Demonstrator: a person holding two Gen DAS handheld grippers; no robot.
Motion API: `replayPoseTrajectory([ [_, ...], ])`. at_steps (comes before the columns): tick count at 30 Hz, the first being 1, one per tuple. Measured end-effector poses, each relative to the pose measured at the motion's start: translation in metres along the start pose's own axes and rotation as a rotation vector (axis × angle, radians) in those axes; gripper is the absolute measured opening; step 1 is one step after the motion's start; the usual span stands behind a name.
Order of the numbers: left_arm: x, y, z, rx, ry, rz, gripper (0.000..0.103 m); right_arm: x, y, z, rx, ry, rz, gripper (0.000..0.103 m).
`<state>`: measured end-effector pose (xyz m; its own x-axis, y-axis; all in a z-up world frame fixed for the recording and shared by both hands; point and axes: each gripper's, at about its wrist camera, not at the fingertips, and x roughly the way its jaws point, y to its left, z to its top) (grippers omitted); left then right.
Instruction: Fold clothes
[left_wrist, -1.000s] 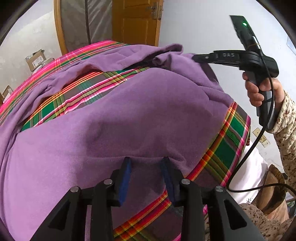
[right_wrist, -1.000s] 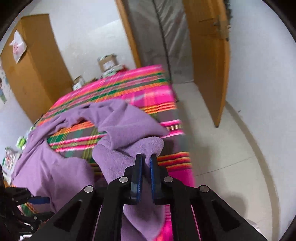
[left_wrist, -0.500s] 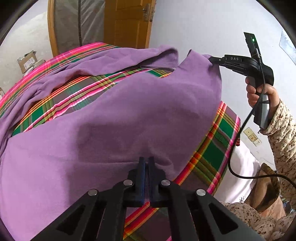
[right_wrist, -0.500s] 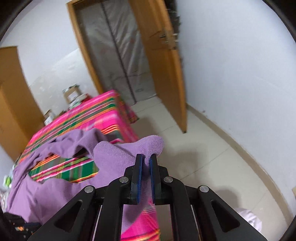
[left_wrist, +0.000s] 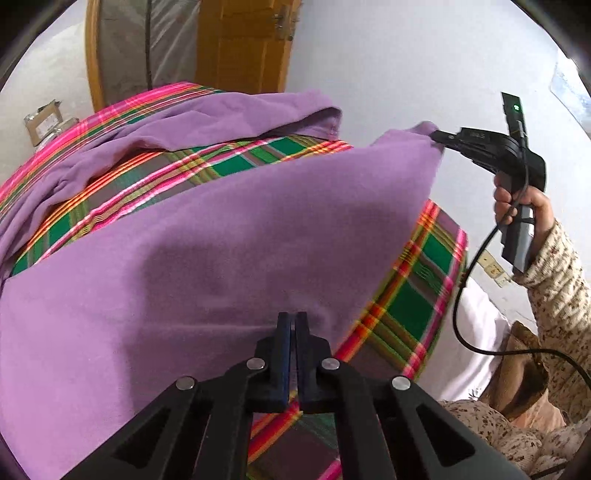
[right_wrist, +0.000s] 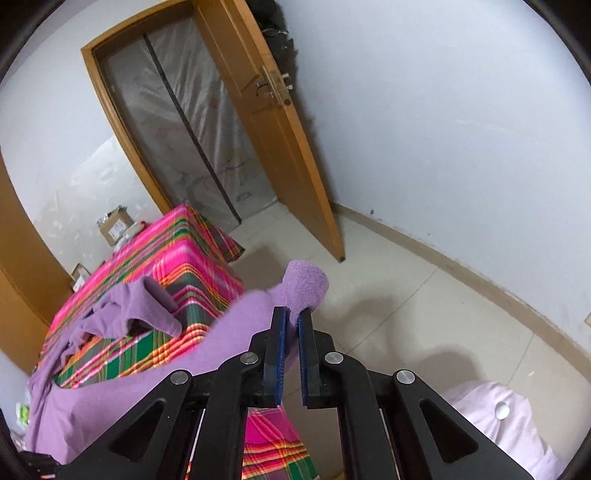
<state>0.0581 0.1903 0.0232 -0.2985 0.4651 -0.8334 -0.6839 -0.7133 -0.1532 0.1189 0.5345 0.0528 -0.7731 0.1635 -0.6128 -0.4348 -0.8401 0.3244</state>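
Lifting purple garment (left_wrist: 221, 240) higher than before.

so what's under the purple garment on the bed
A pink, green and orange plaid bedcover shows beneath the purple garment, exposed past its edges. Both the left gripper and right gripper pinch it. Whatever lies under its middle is covered.

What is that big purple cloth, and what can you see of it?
The purple garment looks like soft, plain knit fabric, apparently a long-sleeved top. It lies spread over the plaid-covered table, with one sleeve bunched along the far side. The left gripper pinches its near edge; the right gripper pinches a fuzzy corner lifted off the table, pulling that edge taut between them.
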Motion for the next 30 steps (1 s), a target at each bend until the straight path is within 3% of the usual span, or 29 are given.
replayPoseTrajectory([
  [9, -0.001, -0.003, -0.002, 0.015, 0.008, -0.022, 0.002, 0.033, -0.019, -0.026, 0.069, 0.139, -0.041, 0.007],
  [14, -0.004, 0.0, -0.001, -0.008, 0.002, -0.018, 0.003, 0.04, -0.032, -0.032, 0.085, 0.174, -0.135, 0.008],
  [18, -0.011, 0.009, 0.0, -0.043, -0.011, -0.022, 0.003, 0.032, -0.037, -0.029, 0.11, 0.171, -0.143, 0.01],
  [23, -0.017, 0.015, -0.002, -0.067, -0.014, -0.024, 0.004, 0.026, 0.001, -0.017, 0.04, 0.154, 0.044, 0.012],
  [27, -0.017, 0.013, -0.005, -0.062, -0.004, -0.033, 0.012, 0.041, 0.044, -0.016, -0.092, 0.195, 0.138, 0.033],
  [30, -0.017, 0.014, -0.007, -0.065, 0.0, -0.032, 0.012, 0.064, 0.073, -0.016, -0.169, 0.245, 0.172, 0.035],
])
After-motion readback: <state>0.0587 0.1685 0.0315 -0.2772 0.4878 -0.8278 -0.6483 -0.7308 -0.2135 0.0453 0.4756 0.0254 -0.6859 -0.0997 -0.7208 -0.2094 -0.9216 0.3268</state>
